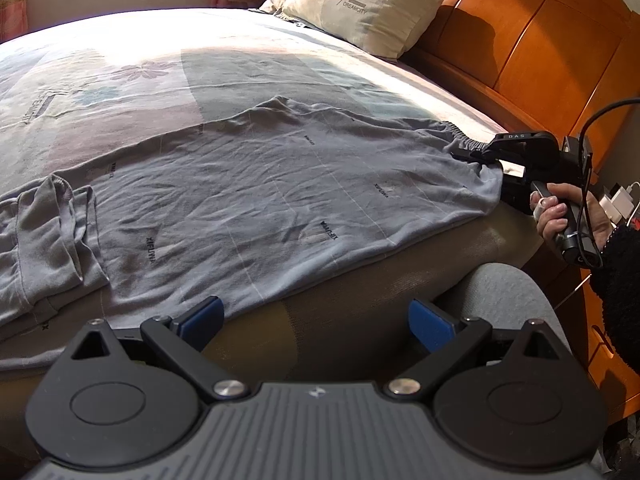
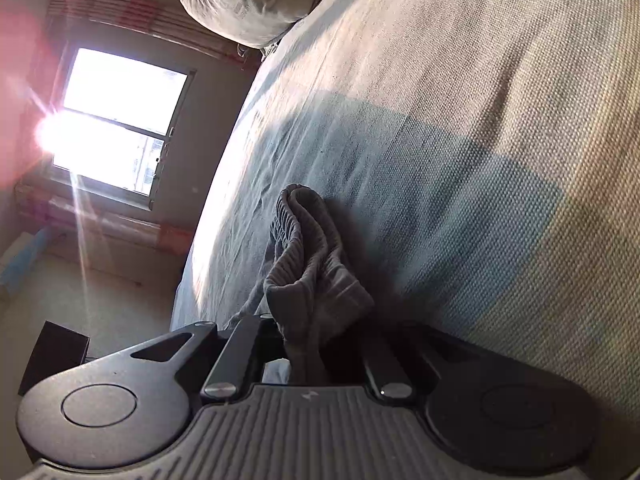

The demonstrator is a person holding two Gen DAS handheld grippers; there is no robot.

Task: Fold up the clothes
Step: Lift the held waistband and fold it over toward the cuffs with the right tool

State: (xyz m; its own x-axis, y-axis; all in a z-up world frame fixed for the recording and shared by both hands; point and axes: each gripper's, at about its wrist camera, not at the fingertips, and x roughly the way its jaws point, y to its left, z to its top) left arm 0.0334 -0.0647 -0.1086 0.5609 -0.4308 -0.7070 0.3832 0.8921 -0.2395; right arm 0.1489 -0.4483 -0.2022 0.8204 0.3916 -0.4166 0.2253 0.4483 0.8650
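Lying left-right across bed [image 1: 120,60], grey pants [image 1: 248,184], waistband [image 2: 304,240] twd right gripper [image 2: 316,344].

- the garment [image 1: 248,200] lies spread on the bed [image 1: 160,68], along its near edge.
- the pillow [image 1: 368,4] sits at the bed's far right, against the headboard [image 1: 520,40].
- the right tool [image 1: 474,156] meets the garment's right end, at the waistband [image 2: 304,248].
- the left tool [image 1: 316,324] sits before the garment's near edge, not touching it.
- the window [image 2: 120,120] lies beyond the bed's far side.
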